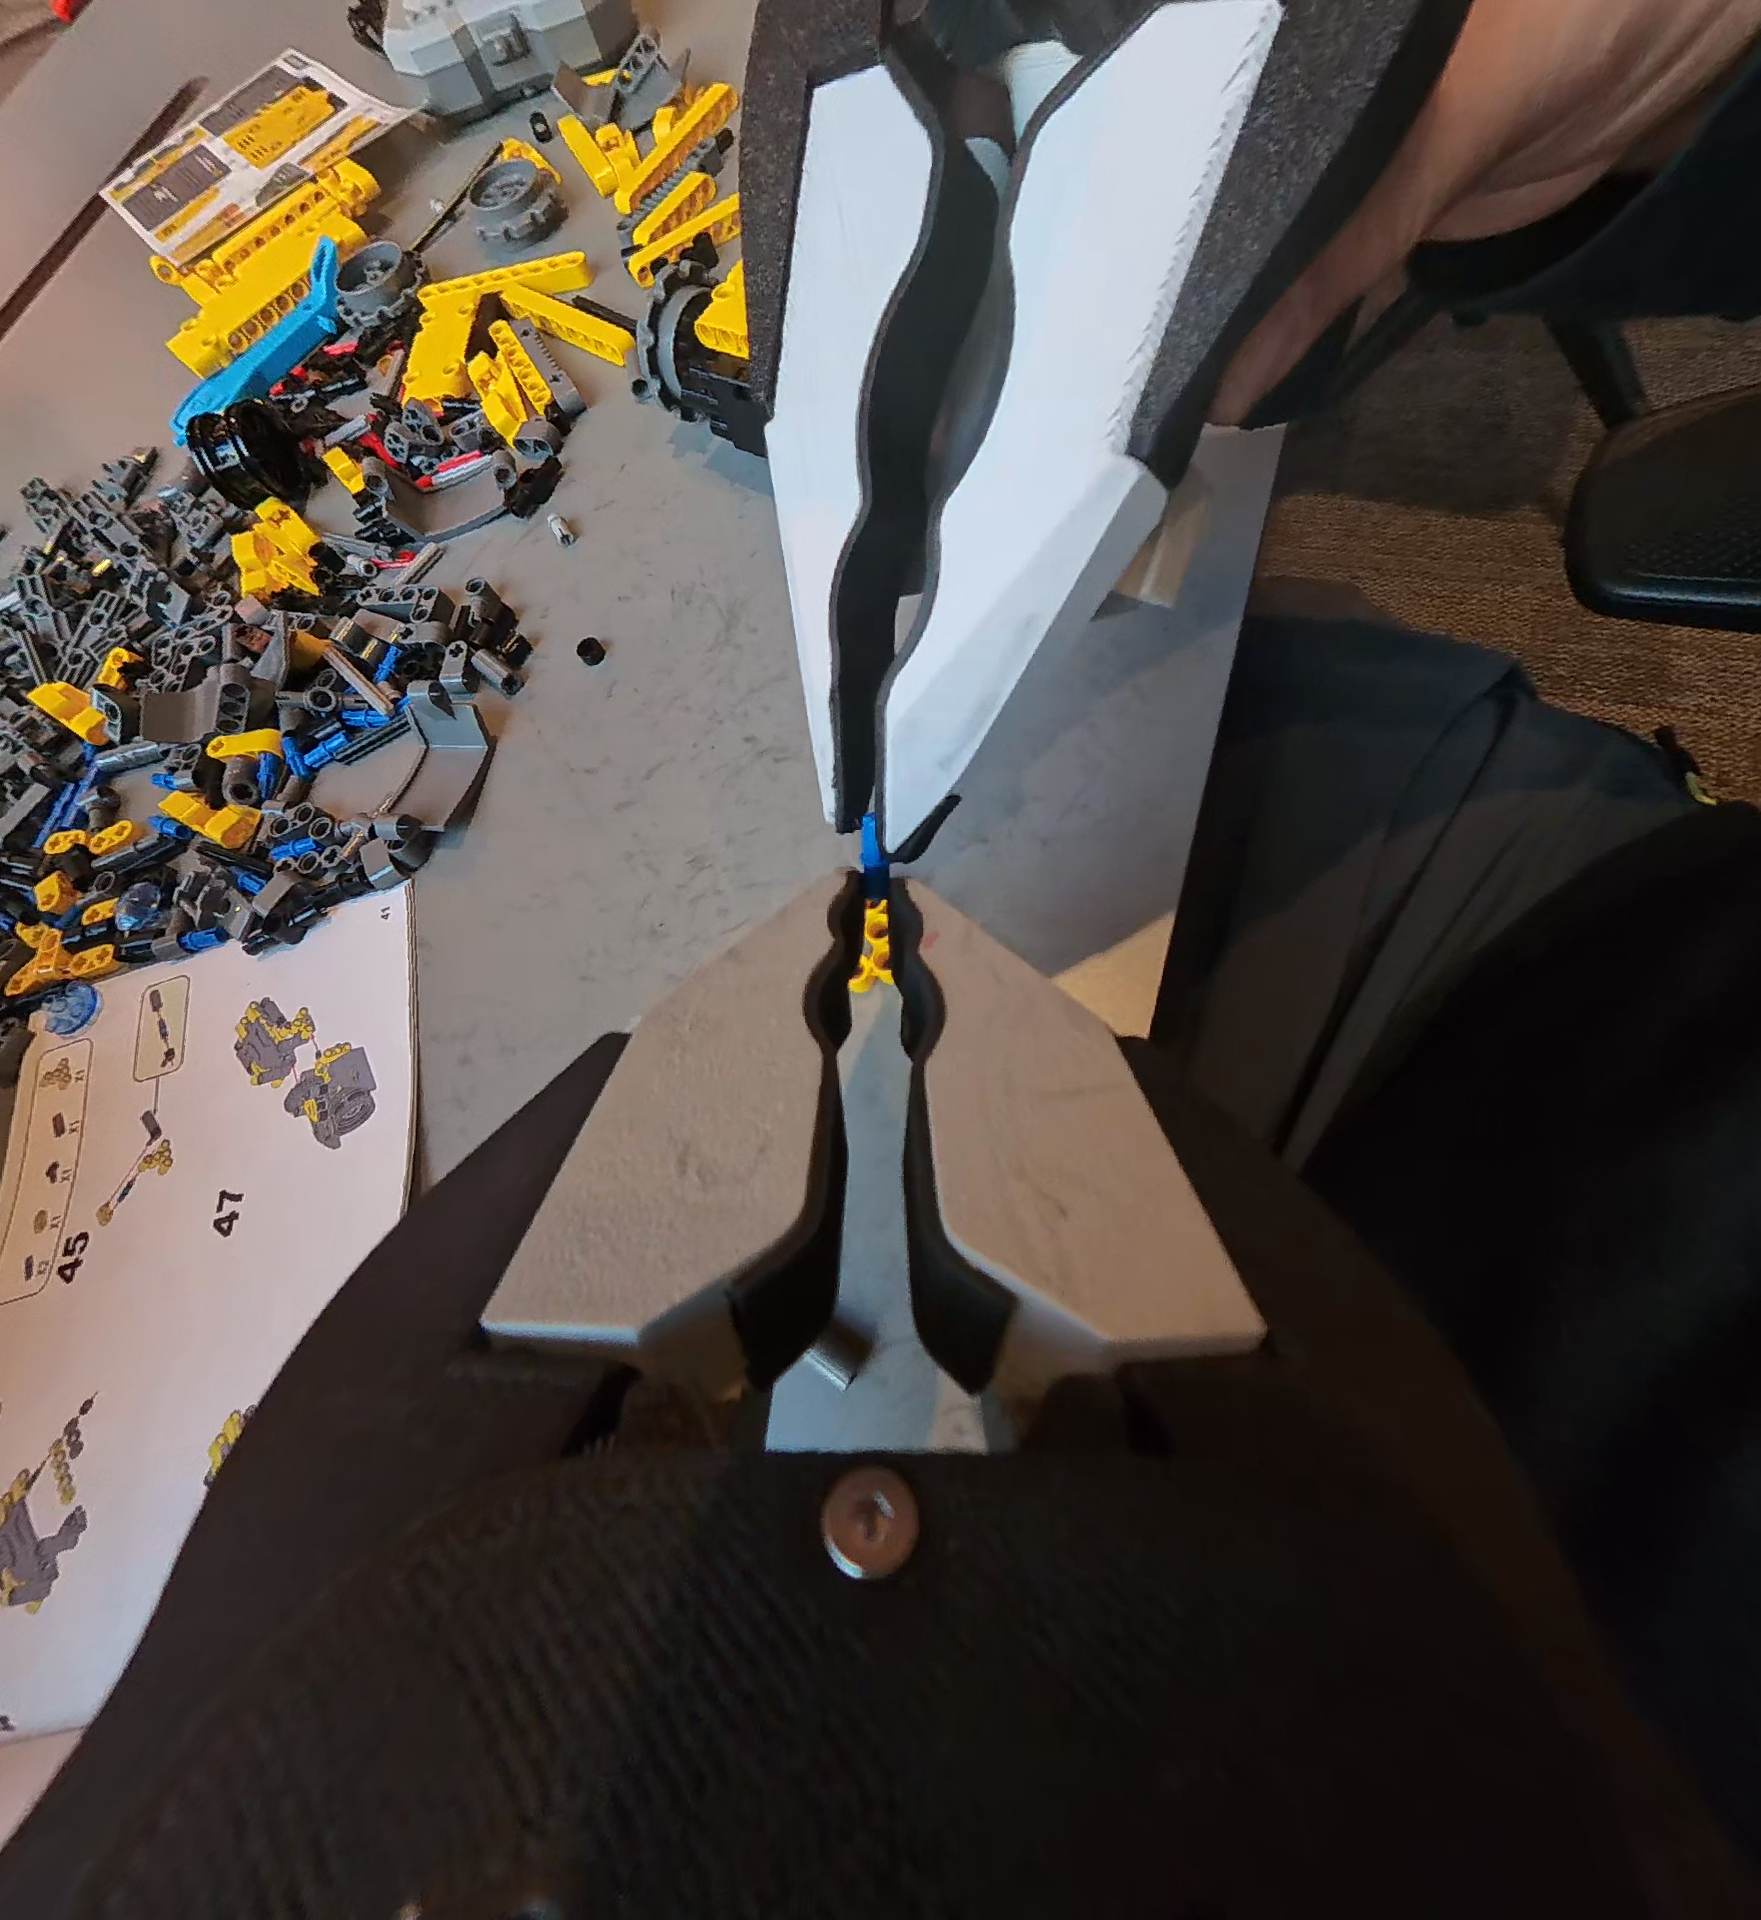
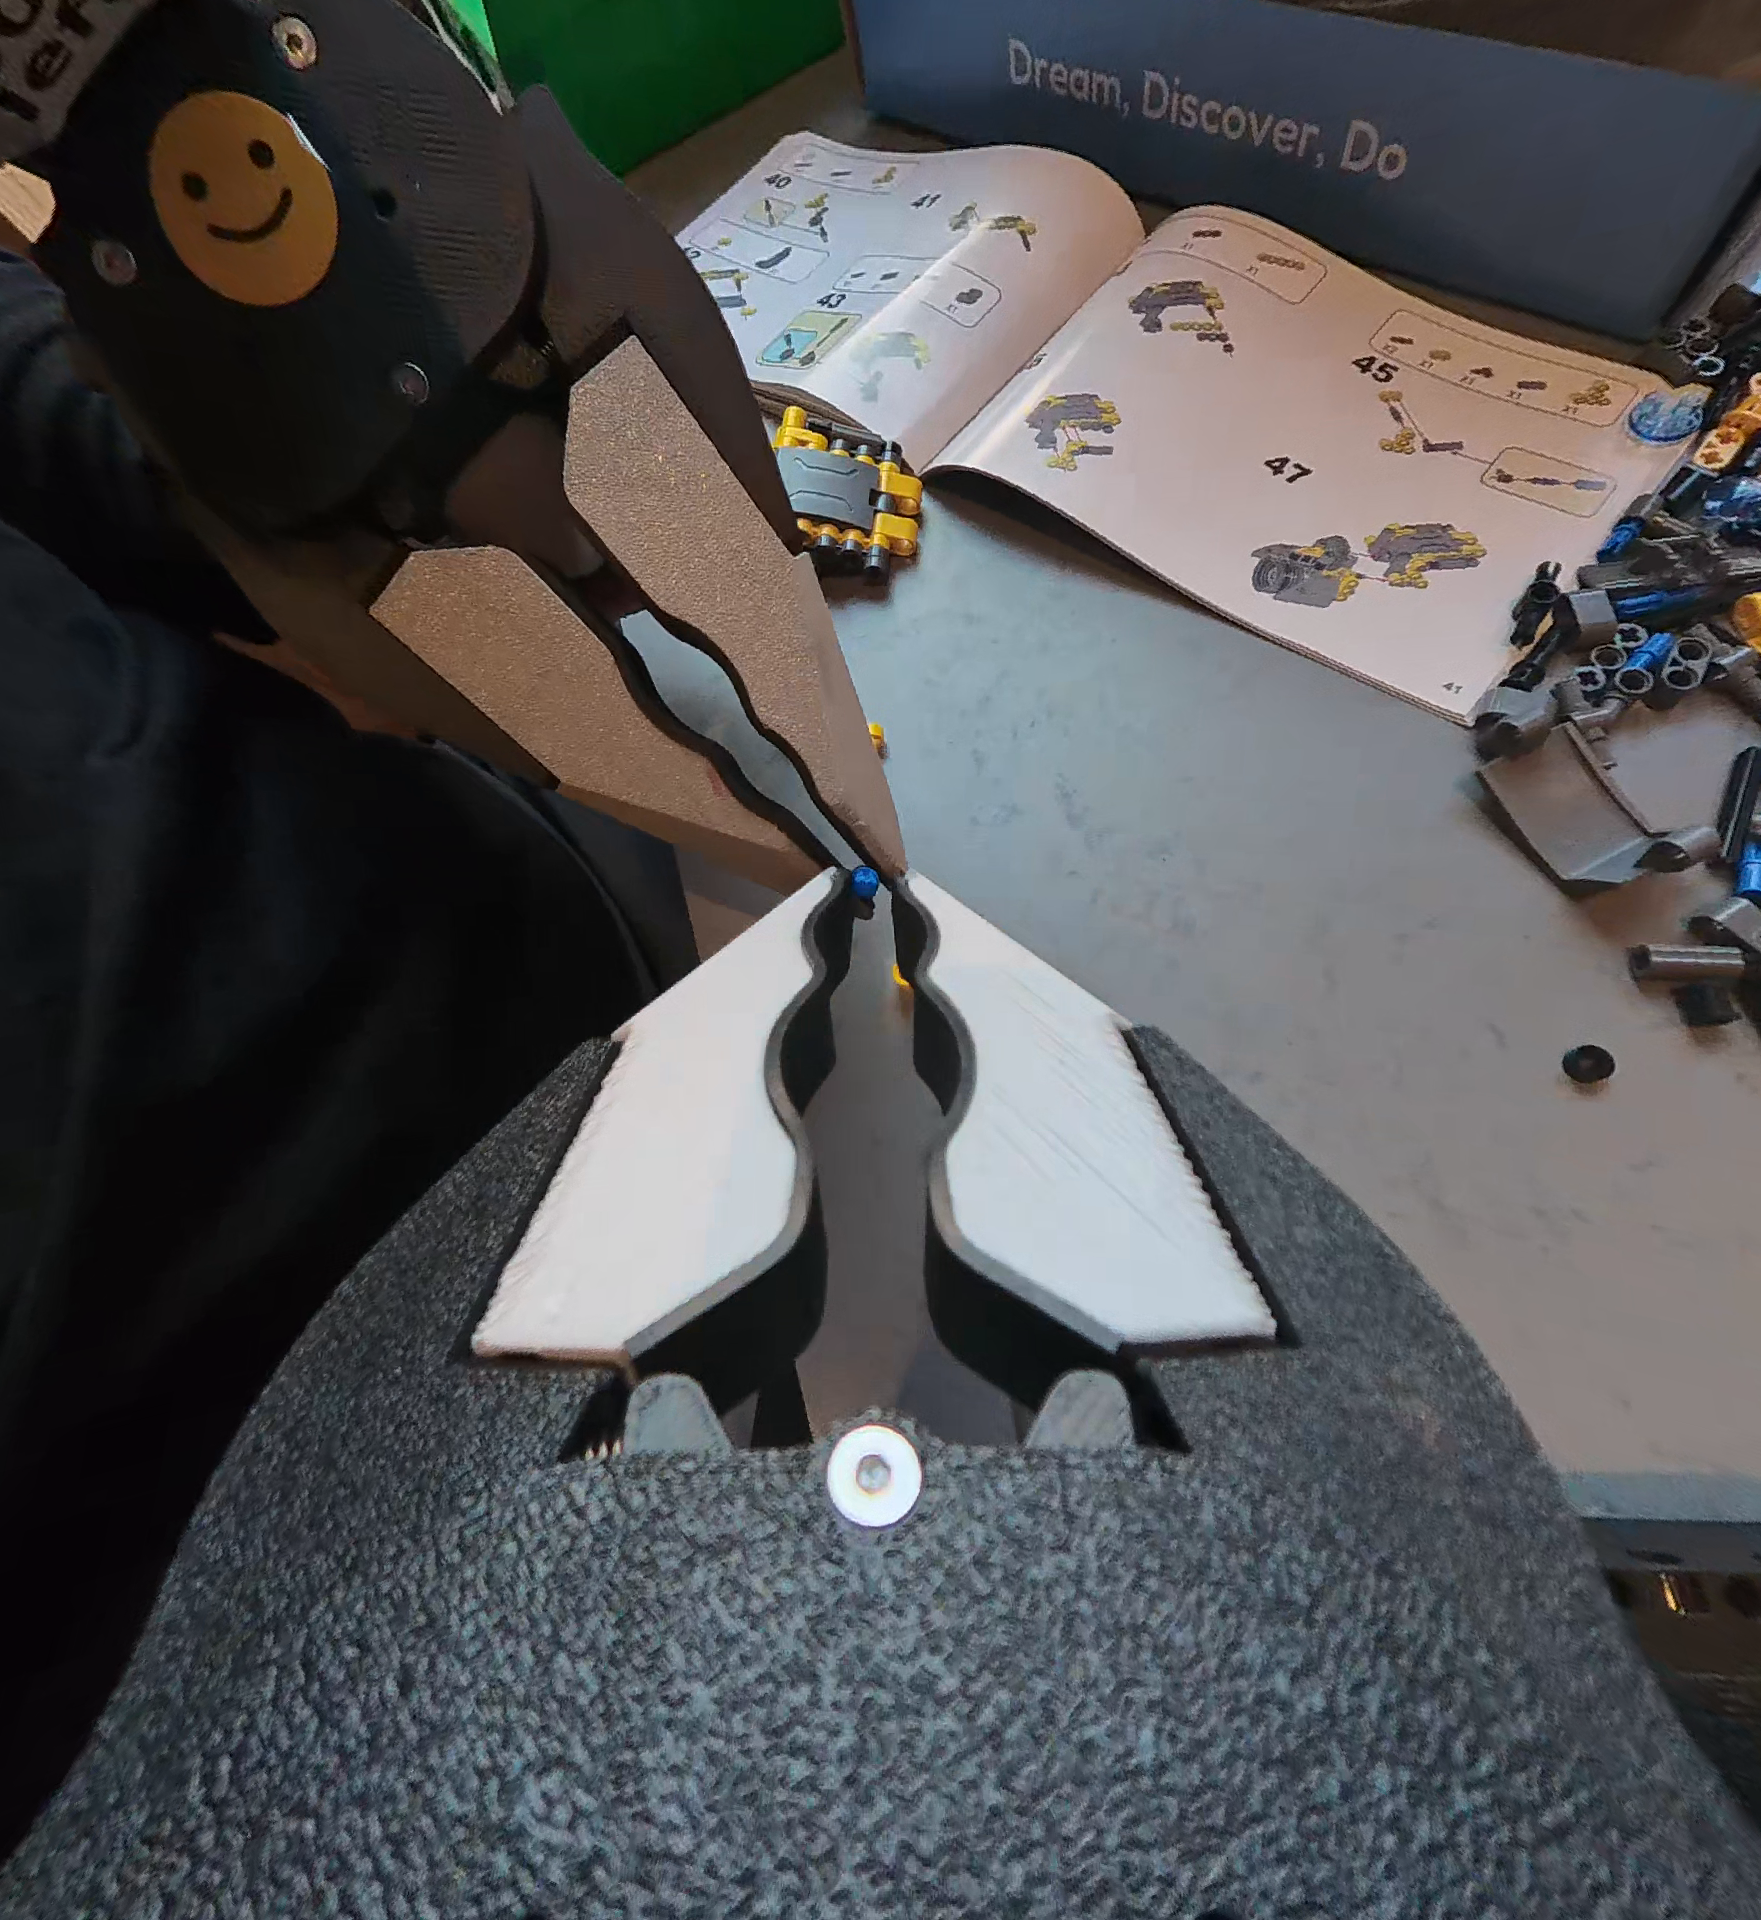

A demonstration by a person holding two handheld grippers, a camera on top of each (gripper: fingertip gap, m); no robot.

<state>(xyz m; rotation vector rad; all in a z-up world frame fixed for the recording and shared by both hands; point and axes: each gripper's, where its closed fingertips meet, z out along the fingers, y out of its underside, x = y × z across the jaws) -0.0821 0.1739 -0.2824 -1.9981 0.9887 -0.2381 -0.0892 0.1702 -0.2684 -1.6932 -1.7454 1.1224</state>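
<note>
A small yellow beam piece (image 1: 872, 945) with holes sits clamped between the tips of the left gripper (image 1: 874, 894), held in the air above the near edge of the table (image 1: 647, 748). A blue pin (image 1: 871, 847) stands at the far end of that piece, and the right gripper (image 1: 881, 821) has its tips closed on the pin, so the two grippers meet tip to tip. How deep the pin sits in the yellow piece cannot be made out; by the look of it, the two parts are touching and at least partly joined.

To the left lies an open instruction booklet (image 1: 232, 1195). Beyond it spreads a loose pile of grey, black, blue and yellow parts (image 1: 180, 727), and farther off a group of larger yellow beams (image 1: 502, 312). In the right wrist view a small yellow-and-grey assembly (image 2: 850, 488) rests by the booklet, near a blue box (image 2: 1271, 156).
</note>
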